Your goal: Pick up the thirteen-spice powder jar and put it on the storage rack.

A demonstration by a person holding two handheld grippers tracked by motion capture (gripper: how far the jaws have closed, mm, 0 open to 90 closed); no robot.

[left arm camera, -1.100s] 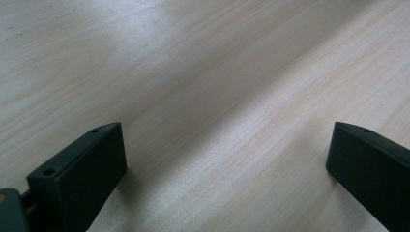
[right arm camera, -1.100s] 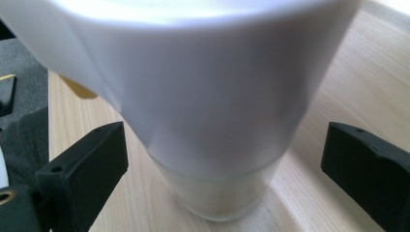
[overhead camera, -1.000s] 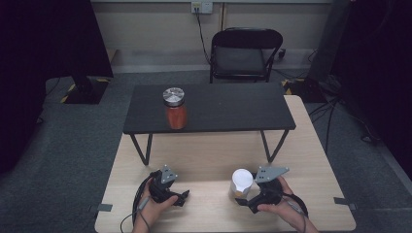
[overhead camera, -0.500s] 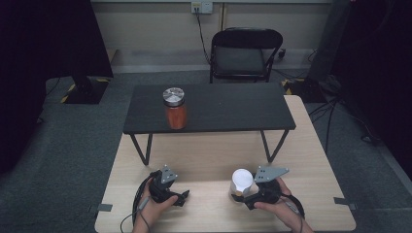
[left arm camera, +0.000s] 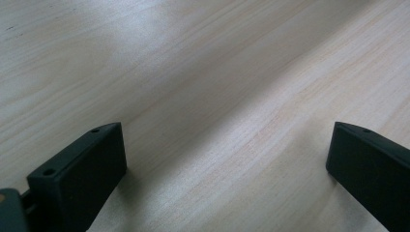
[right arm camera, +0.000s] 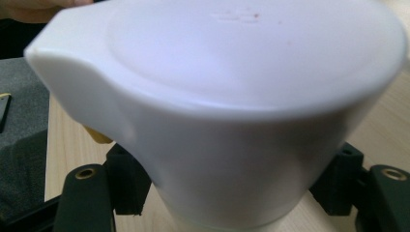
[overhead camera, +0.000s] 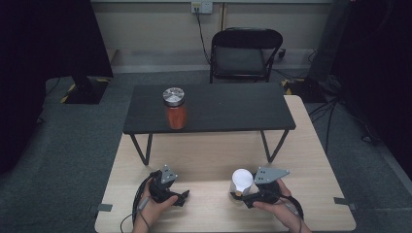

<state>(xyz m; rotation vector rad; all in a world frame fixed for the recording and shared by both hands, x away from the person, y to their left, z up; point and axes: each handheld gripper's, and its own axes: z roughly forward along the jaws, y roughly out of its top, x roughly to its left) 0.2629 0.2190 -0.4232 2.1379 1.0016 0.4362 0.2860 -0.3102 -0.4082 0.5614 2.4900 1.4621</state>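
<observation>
Gripping a white container (overhead camera: 242,180) near the front edge of the light wooden table (overhead camera: 209,155).

The right gripper (overhead camera: 246,196) has just been closing its jaws, and they now press against both sides of the container's lower body, as the right gripper view shows (right arm camera: 232,193); the container stands upright with its white lid on, directly ahead of that hand. The left gripper (overhead camera: 180,196) rests well apart to the left, jaws spread wide over bare wood. An orange-filled jar (overhead camera: 175,108) stands on the black bench (overhead camera: 233,109) beyond.
</observation>
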